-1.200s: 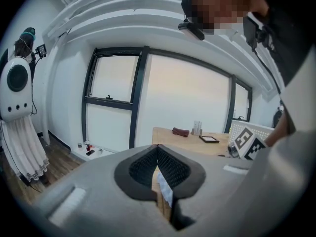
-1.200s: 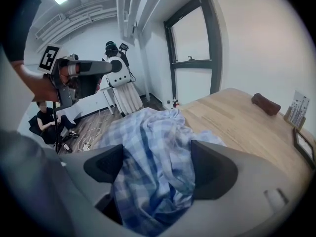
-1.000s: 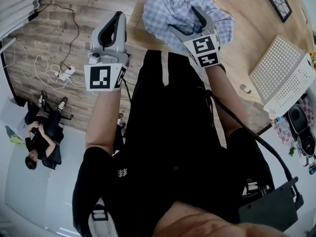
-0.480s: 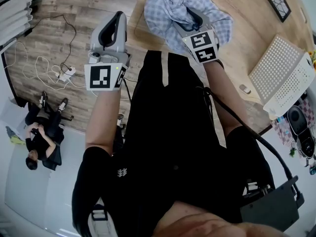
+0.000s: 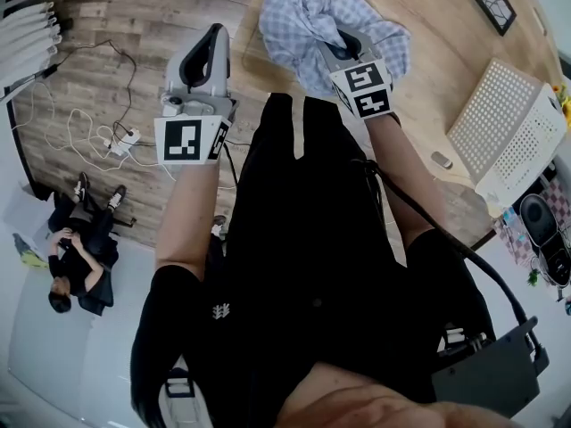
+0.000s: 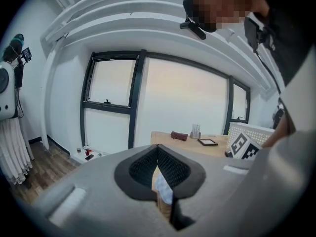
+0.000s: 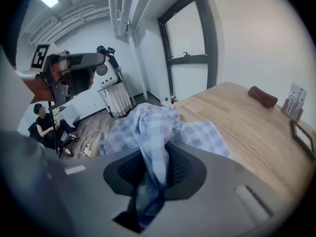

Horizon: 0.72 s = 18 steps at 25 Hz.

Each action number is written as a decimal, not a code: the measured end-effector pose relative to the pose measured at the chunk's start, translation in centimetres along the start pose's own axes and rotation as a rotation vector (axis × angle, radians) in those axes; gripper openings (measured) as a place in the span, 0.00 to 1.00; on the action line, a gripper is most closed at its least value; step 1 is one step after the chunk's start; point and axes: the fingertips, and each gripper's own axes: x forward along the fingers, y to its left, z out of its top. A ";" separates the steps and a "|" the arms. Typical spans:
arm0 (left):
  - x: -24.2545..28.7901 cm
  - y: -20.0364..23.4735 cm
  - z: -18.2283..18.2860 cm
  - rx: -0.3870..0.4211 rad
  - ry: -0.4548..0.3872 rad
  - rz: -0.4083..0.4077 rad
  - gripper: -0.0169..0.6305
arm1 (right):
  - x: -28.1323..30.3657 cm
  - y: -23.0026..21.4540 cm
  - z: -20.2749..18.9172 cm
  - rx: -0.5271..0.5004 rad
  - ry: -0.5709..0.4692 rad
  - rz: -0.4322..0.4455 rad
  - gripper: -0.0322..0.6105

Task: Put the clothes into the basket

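Now right claw (image 7: 156, 168), just closing, pinches checked shirt (image 7: 148, 125): right gripper view only; left claw (image 6: 158, 169) shut.

Bare bench (image 5: 437, 78) lies open between the checked shirt (image 5: 299, 20) and the white basket (image 5: 504, 132). A picture frame (image 5: 492, 3) lies well apart from both, and a small pale object (image 5: 440, 160) lies beside the basket.

No legible words, square coded markers (image 5: 189, 139) on left gripper (image 5: 215, 30) and right gripper (image 5: 343, 38) cubes (patterns only).

Blue-and-white checked shirt (image 5: 299, 20), white perforated basket (image 5: 504, 132), pale wooden table (image 5: 437, 83)
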 end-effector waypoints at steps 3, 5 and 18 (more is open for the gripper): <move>-0.4 -0.4 0.6 0.008 -0.011 0.000 0.03 | -1.2 0.1 0.6 0.024 -0.041 0.006 0.18; -0.6 -0.6 1.1 0.012 -0.020 -0.002 0.03 | -2.1 0.1 1.2 0.037 -0.065 0.006 0.18; -0.9 -3.1 5.6 0.058 -0.097 -0.058 0.03 | -8.9 0.2 5.3 0.057 -0.213 -0.036 0.17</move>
